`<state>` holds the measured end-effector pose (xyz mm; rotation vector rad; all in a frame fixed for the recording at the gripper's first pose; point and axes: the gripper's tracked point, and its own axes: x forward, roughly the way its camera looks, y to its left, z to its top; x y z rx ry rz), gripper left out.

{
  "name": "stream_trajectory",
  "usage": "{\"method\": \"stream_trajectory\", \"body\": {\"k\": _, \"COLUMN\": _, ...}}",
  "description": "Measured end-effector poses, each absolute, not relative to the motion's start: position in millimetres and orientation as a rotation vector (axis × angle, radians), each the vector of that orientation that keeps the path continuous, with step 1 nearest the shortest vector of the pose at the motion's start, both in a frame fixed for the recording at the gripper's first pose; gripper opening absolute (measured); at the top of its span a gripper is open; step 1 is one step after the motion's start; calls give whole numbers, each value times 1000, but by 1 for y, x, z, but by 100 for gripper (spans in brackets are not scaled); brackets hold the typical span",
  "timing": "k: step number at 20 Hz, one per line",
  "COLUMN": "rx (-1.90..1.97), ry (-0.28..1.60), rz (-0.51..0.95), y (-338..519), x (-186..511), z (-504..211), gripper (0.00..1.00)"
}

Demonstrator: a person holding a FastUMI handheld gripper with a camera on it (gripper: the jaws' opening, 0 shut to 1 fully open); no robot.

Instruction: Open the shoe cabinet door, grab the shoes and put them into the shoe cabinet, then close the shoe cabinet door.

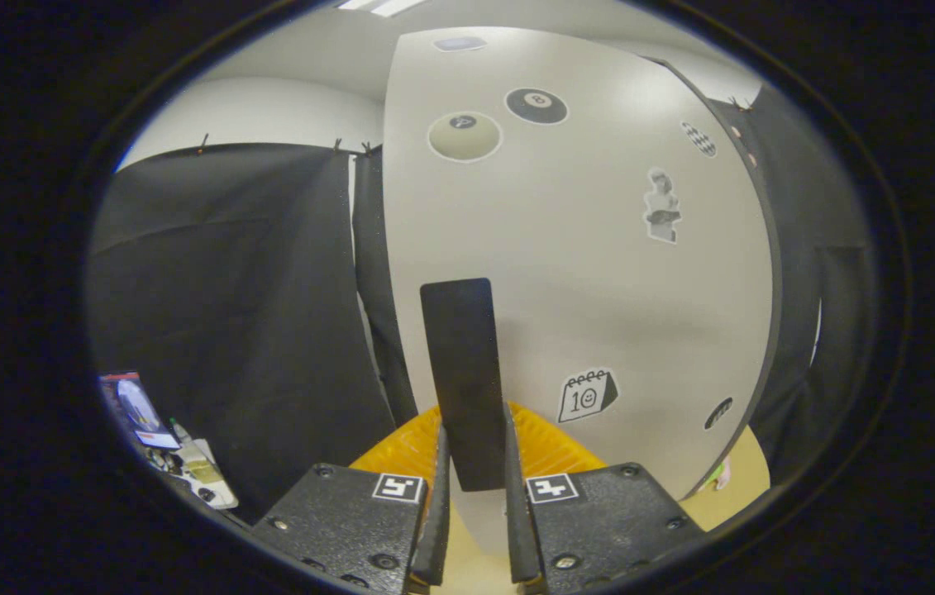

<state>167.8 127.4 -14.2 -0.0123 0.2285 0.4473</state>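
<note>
The tongs [475, 471] are clamped on the dark upright handle [460, 372] of the white cabinet door [583, 273] right ahead, and I reckon a pull off the door's swing could slide that smooth handle out of their grip.

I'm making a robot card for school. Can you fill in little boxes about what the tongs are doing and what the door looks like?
tongs: tongs closed on the door's handle
held thing: black handle, an upright strip between both fingers
door: white cabinet door, right ahead
stickers on door: eight ball sticker, pale ball sticker, calendar sticker
behind: black cloth wall
task step: at the door handle
</note>
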Motion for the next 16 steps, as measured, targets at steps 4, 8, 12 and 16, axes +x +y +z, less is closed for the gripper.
{"method": "stream_trajectory", "body": {"k": 4, "rx": 18, "ry": 251, "rz": 487, "y": 123, "x": 162, "z": -15, "gripper": 32}}
{"method": "stream_trajectory", "body": {"k": 8, "rx": 3, "ry": 253, "rz": 511, "y": 118, "x": 159, "z": -14, "gripper": 32}}
{"method": "stream_trajectory", "body": {"k": 12, "rx": 39, "ry": 290, "rz": 524, "y": 114, "x": 155, "z": -13, "gripper": 32}}
{"method": "stream_trajectory", "body": {"k": 16, "rx": 35, "ry": 297, "rz": 547, "y": 101, "x": 143, "z": -11, "gripper": 32}}
